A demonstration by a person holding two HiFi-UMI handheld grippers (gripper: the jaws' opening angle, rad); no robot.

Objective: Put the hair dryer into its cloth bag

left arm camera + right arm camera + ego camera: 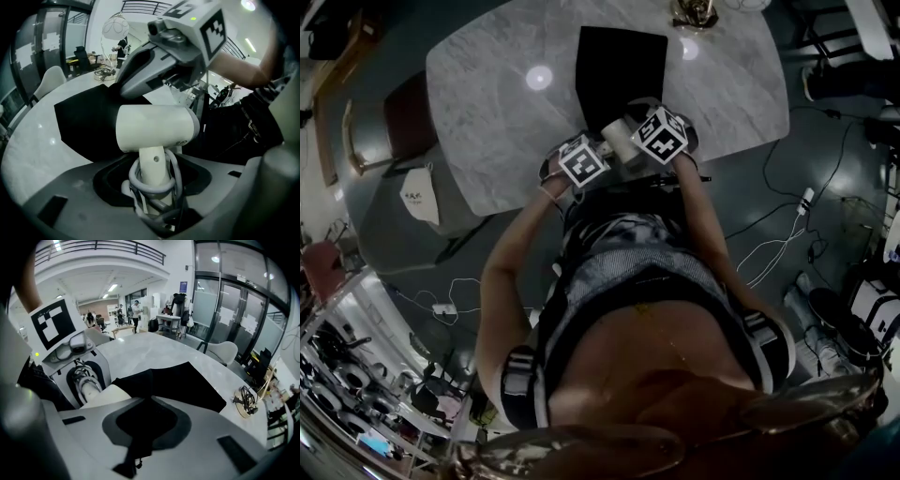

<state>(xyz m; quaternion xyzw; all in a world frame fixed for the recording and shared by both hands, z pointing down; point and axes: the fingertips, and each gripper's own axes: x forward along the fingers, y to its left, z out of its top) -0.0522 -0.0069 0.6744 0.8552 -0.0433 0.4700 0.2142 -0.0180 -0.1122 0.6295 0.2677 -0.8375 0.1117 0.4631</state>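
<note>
Hair dryer [154,129]: white, handle with its grey cord [140,176] wound round it clamped in the left gripper [152,187], barrel held across, right at the near edge of the black cloth bag [187,380]. Can't tell if the nose is inside. Right gripper [140,437]: jaws pinched together on the bag's near edge, lifting it. Rest of the bag lies flat on the marble table [487,103]. Both grippers sit side by side at the table's near edge.

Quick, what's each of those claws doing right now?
Left gripper: closed on the hair dryer, by its handle.
Right gripper: closed on the cloth bag, at its edge.
</note>
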